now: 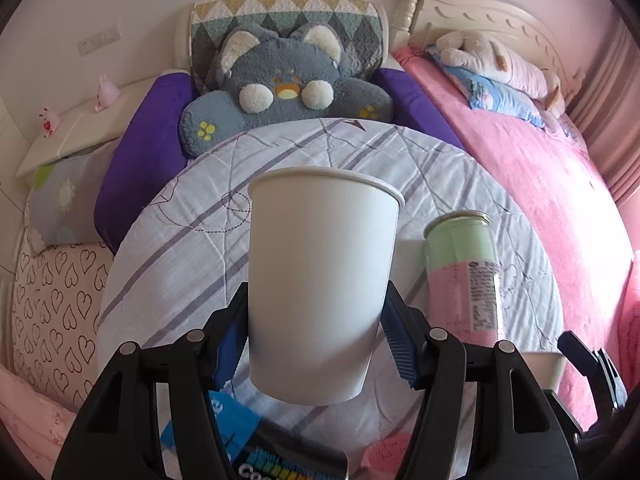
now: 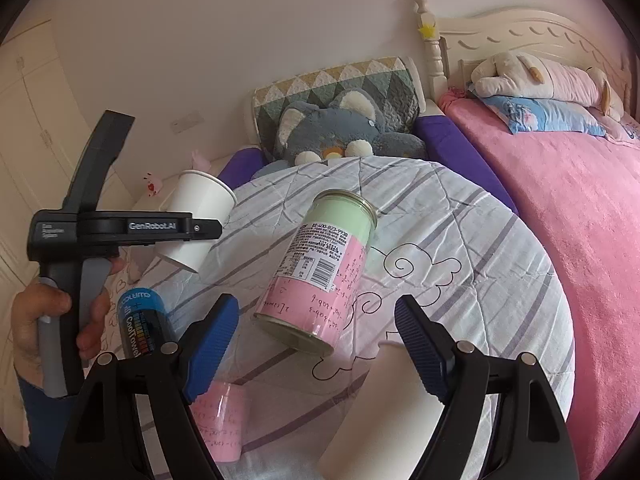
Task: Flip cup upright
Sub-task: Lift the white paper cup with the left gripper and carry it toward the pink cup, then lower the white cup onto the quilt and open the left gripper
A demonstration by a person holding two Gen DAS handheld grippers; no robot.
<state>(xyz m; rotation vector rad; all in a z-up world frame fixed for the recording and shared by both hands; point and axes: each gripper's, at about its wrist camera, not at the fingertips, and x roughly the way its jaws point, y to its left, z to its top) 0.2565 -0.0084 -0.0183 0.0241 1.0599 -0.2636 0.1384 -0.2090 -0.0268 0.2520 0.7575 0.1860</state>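
Note:
My left gripper [image 1: 316, 340] is shut on a white paper cup [image 1: 320, 280], gripping its lower body and holding it upright, rim up, above the striped quilt [image 1: 192, 248]. From the right wrist view the same cup [image 2: 200, 216] hangs in the left gripper [image 2: 192, 236], slightly tilted and clear of the bed. My right gripper [image 2: 316, 344] is open and empty, low over the quilt [image 2: 460, 240]. A second white cup [image 2: 376, 412] lies on its side just below its right finger.
A green and pink can [image 2: 320, 268] stands on the quilt in front of the right gripper; it also shows in the left wrist view [image 1: 464, 276]. A blue CoolTowel tube [image 2: 140, 328] and a pink paper roll [image 2: 224, 420] lie near. A grey plush [image 1: 280, 88] sits behind.

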